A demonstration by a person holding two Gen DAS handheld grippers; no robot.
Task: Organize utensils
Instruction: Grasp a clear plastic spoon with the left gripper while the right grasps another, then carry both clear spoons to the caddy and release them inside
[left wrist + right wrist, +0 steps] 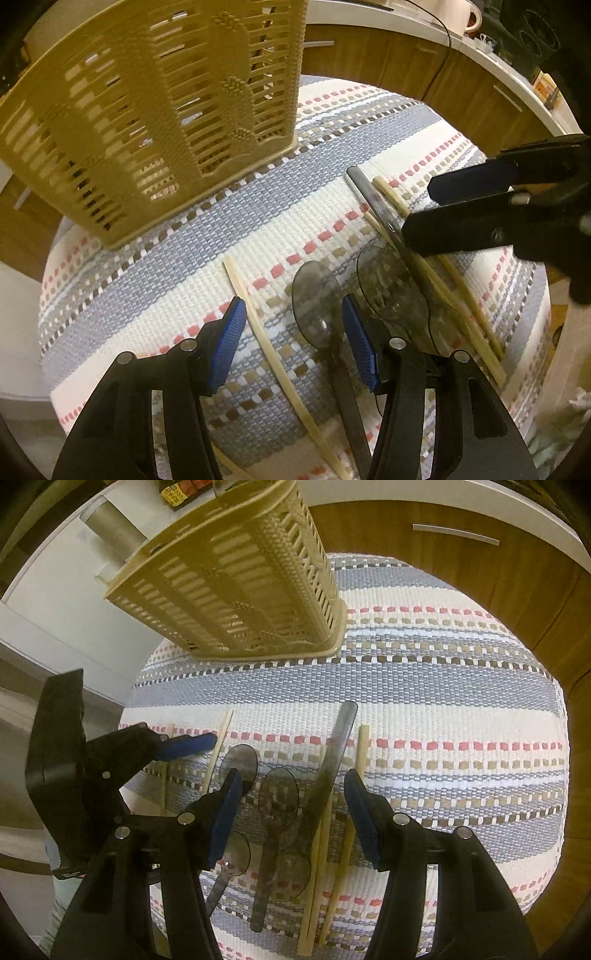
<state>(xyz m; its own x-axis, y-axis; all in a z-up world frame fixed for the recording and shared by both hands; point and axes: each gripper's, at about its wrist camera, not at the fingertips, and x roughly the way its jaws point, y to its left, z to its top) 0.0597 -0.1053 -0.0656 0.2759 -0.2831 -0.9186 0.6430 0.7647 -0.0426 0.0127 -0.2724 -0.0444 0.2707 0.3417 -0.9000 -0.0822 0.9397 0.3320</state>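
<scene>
A beige slotted utensil basket (166,122) (240,590) stands at the far side of a striped woven mat (184,288) (443,701). Smoky clear plastic spoons (314,295) (279,790), wooden chopsticks (258,325) (362,749) and a grey handle (373,203) (332,760) lie loose on the mat. My left gripper (295,332) hovers open over one chopstick and a spoon bowl, its pads clear of both. Just to its right, my right gripper (293,808) (480,203) is open above spoons, the grey handle and chopsticks, touching none.
Wooden cabinet fronts (480,572) with metal handles (454,533) curve behind the mat under a white counter (369,18). Bottles (177,491) and a grey cylinder (110,520) stand beyond the basket. The mat's right half holds no utensils.
</scene>
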